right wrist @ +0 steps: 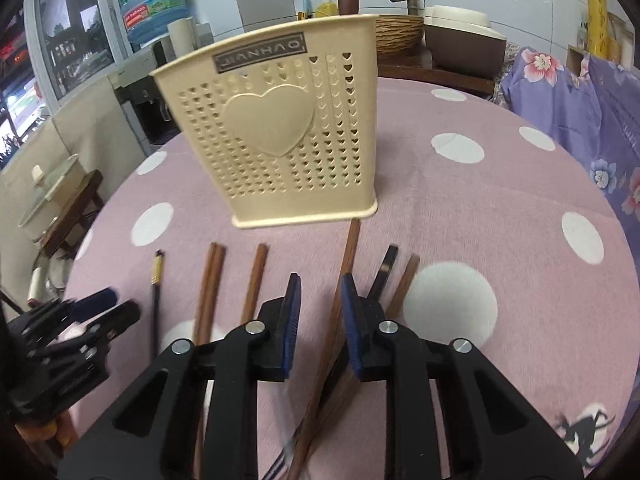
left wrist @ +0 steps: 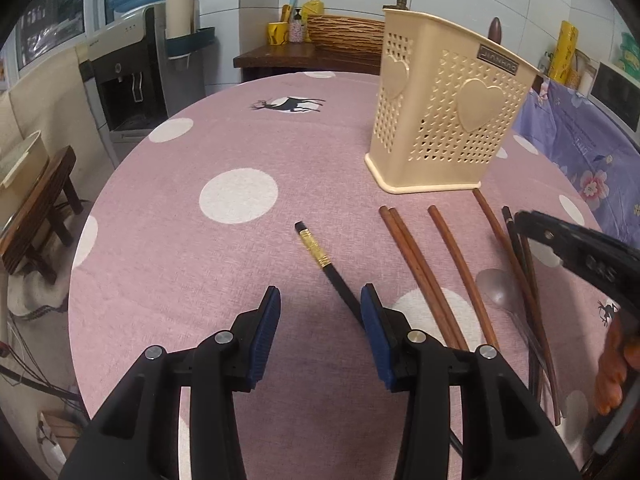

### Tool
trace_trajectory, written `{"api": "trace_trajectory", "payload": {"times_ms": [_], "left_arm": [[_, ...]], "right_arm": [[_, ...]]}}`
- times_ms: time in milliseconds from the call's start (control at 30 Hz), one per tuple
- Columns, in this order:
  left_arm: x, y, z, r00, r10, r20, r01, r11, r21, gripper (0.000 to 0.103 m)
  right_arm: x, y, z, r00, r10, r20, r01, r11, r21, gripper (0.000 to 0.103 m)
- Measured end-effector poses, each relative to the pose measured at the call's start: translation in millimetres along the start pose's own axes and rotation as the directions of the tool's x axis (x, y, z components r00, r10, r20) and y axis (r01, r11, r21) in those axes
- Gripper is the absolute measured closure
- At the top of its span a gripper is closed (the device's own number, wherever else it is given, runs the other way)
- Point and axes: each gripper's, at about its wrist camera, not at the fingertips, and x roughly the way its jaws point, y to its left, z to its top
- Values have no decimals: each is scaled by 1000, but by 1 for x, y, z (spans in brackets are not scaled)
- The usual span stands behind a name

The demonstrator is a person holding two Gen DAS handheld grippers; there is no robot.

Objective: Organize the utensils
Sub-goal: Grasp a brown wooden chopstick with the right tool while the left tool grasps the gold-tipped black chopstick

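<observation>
A cream perforated utensil holder point(left wrist: 448, 120) point(right wrist: 280, 140) stands upright on the pink dotted tablecloth point(left wrist: 200, 152). In front of it lie several brown chopsticks point(left wrist: 416, 268) point(right wrist: 210, 280), a black chopstick with a gold band point(left wrist: 316, 252) point(right wrist: 156, 280) and a metal spoon point(left wrist: 496, 284). My left gripper point(left wrist: 320, 312) is open over the cloth, and the black chopstick's lower end runs under its right pad. My right gripper point(right wrist: 320, 292) point(left wrist: 580, 248) is open with a narrow gap. A long brown chopstick point(right wrist: 348, 248) passes between its pads, close to the right one and not pinched.
The round table's left edge point(left wrist: 92, 220) drops off toward a wooden stool point(left wrist: 40, 216) and a water dispenser point(left wrist: 124, 80). A purple floral cloth point(right wrist: 580, 120) lies to the right. A side table with a woven basket point(left wrist: 344, 36) stands behind the holder.
</observation>
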Motion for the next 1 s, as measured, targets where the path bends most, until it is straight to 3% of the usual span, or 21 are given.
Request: {"api": "trace_trajectory", "payload": {"times_ms": [267, 633, 867, 1000], "left_arm": [[4, 7, -3, 1000, -2, -15, 1, 1000, -18, 60], [16, 9, -2, 999, -3, -35, 2, 999, -33, 60], [27, 1, 12, 999, 15, -45, -17, 999, -28, 60], [33, 0, 21, 998, -9, -68, 6, 999, -49, 60]], "right_arm": [[45, -10, 15, 996, -56, -71, 58, 998, 39, 86], [57, -1, 20, 987, -140, -77, 139, 990, -15, 93], [47, 0, 10, 987, -119, -109, 119, 993, -5, 93], [42, 1, 5, 989, -99, -110, 100, 995, 1, 93]]}}
